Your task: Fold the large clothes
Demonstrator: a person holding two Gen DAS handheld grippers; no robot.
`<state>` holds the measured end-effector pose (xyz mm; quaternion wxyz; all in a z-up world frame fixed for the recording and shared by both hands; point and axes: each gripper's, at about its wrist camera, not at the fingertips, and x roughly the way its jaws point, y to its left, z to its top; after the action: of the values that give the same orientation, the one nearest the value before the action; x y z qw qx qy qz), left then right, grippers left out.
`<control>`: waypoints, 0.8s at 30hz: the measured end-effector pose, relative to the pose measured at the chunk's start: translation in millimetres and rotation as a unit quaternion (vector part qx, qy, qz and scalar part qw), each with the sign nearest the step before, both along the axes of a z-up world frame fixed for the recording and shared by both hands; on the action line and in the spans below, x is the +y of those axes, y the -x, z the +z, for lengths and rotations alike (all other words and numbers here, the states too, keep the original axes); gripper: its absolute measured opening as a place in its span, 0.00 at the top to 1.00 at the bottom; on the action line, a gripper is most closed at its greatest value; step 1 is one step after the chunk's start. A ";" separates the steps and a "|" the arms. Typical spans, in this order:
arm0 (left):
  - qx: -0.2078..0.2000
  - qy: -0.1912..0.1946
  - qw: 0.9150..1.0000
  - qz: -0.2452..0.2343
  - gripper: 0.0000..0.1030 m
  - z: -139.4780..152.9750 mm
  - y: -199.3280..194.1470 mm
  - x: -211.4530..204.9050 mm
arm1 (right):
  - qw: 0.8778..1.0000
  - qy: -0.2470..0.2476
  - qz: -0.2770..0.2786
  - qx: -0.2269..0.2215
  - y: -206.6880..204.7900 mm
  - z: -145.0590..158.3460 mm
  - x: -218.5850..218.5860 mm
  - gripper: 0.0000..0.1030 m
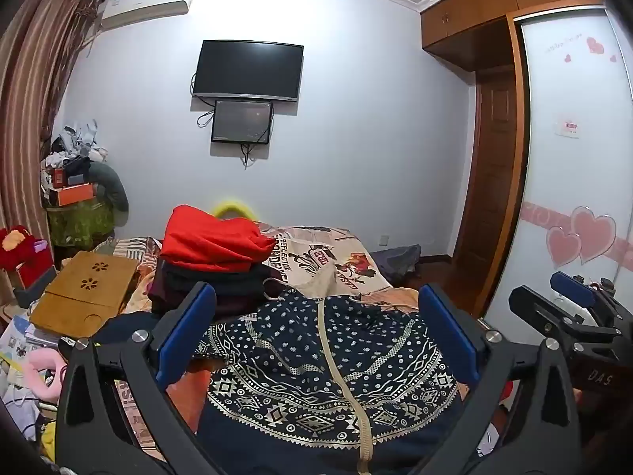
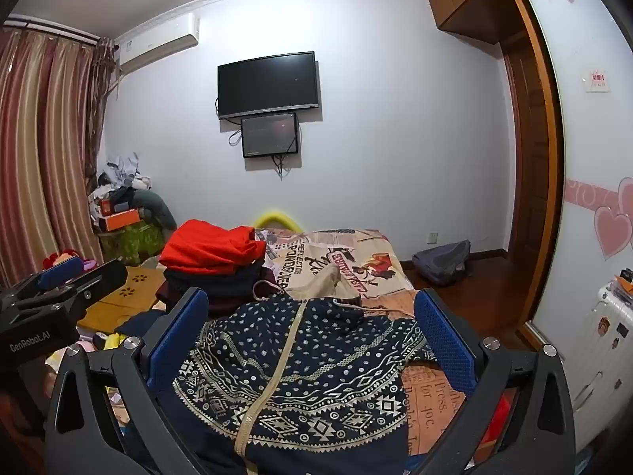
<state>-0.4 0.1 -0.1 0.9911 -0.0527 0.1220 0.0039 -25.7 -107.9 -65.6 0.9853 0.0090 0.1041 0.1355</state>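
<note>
**A:** Looking down both of my tools, I see the navy patterned zip jacket (image 1: 316, 360) lying in a rumpled heap on the near end of the bed (image 1: 356, 265). The jaws of my left gripper (image 1: 316, 332) stand wide apart, one blue pad on each side of the jacket, and I cannot tell that either pad presses on the cloth. My right gripper (image 2: 312, 328) is the same: jaws spread, nothing clamped.

**B:** Where are the edges of the garment?

**A:** The pale zip (image 2: 273, 360) runs up the middle of the heap. The far edge, with a white drawcord (image 2: 352, 304), ends about halfway up the printed bedspread. In the right wrist view the jacket's right edge stops short of the bed's side, with bare bedspread showing beside it.

**B:** And room to spread it out?

**A:** Beyond the jacket the bedspread lies open toward the far right corner. The far left is taken by a stack of folded clothes (image 1: 213, 265) with a red garment (image 1: 213, 241) on top. Left of that sits a wooden lap table (image 1: 87, 293), and past it a clutter along the striped curtain (image 2: 43, 150). To the right, the dark wood floor (image 2: 474, 297) is open up to the wardrobe door (image 2: 585, 237).
</note>
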 end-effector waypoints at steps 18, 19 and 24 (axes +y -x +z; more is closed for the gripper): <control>0.001 0.001 1.000 0.002 0.00 1.5 0.5 3.8 | 1.000 0.002 0.001 -0.001 -1.1 -0.6 0.3 0.00; 0.001 0.001 1.000 0.003 0.00 1.8 0.4 4.0 | 1.000 0.002 0.000 -0.001 -1.3 -0.8 0.0 0.00; 0.005 0.001 1.000 0.008 0.00 -2.2 -4.2 5.7 | 1.000 0.000 0.002 0.000 -1.3 -2.3 0.5 0.00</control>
<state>3.8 5.7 -2.3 0.9904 -0.0549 0.1263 0.0120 -24.4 -107.5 -67.8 0.9849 0.0085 0.1043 0.1377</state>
